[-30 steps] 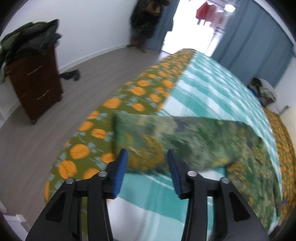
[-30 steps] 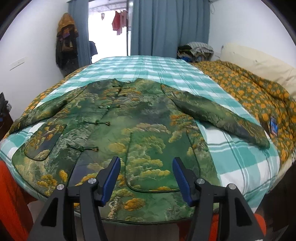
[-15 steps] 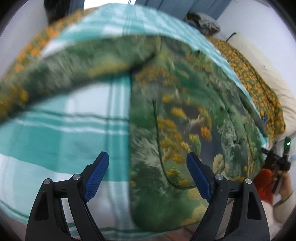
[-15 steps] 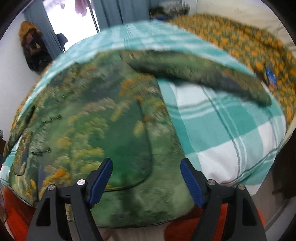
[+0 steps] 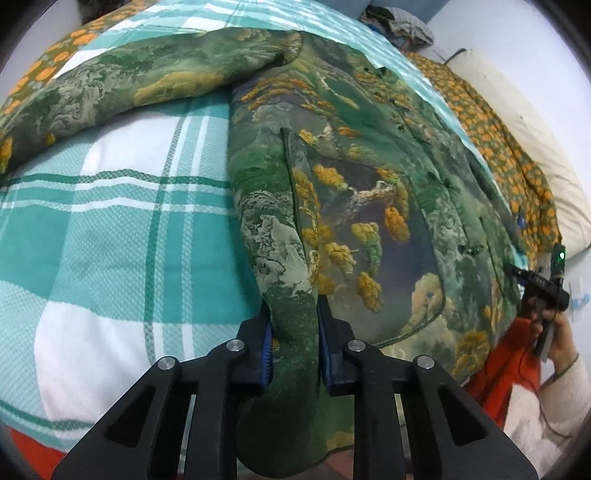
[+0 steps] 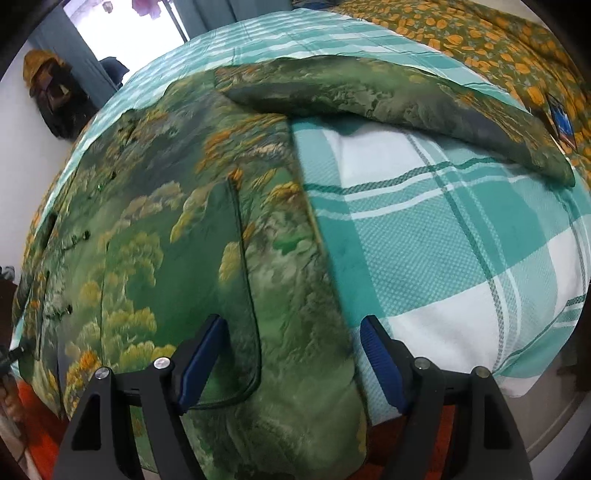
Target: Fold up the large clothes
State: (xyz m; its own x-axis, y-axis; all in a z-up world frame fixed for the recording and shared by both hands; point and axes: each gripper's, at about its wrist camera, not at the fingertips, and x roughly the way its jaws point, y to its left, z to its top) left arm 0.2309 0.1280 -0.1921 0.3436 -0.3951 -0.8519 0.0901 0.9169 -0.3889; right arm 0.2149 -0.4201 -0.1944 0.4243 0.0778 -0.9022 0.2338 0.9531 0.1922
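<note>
Bed (image 5: 110, 229) under a teal-and-white checked cover, with an orange-flowered olive quilt (image 6: 480, 33) along its far side. Green brocade jacket printed with golden trees (image 5: 351, 192): laid flat, front up, sleeves spread, hem at the bed's near edge. Left tool (image 5: 293, 332): jaws just closed, blue pads pinching the jacket's side edge near the hem. Right tool (image 6: 291, 350): jaws wide apart, straddling the opposite side edge at the hem, pads not pressing it. Person's hand (image 5: 557, 332): at the frame edge, holding the other tool.
</note>
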